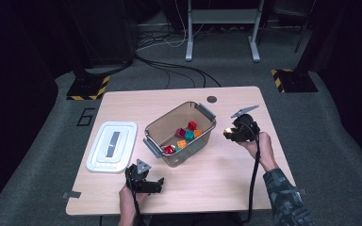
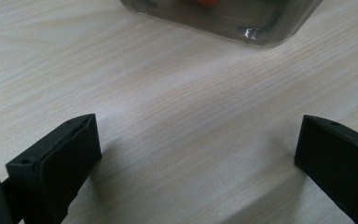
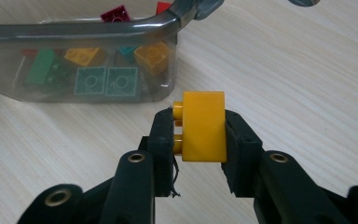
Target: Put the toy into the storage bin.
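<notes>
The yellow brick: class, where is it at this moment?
The yellow brick is clamped between the right gripper's jaws, above the table just right of the clear bin in the high view.

**Table and items resting on it**

The table [image 1: 226,174] has a light wood top with rounded corners and a round dark cap [image 1: 211,99] near its far edge. A clear plastic bin [image 1: 169,123] sits at the centre, turned at an angle. A white lid [image 1: 112,145] lies flat to the bin's left, just apart from it.
</notes>
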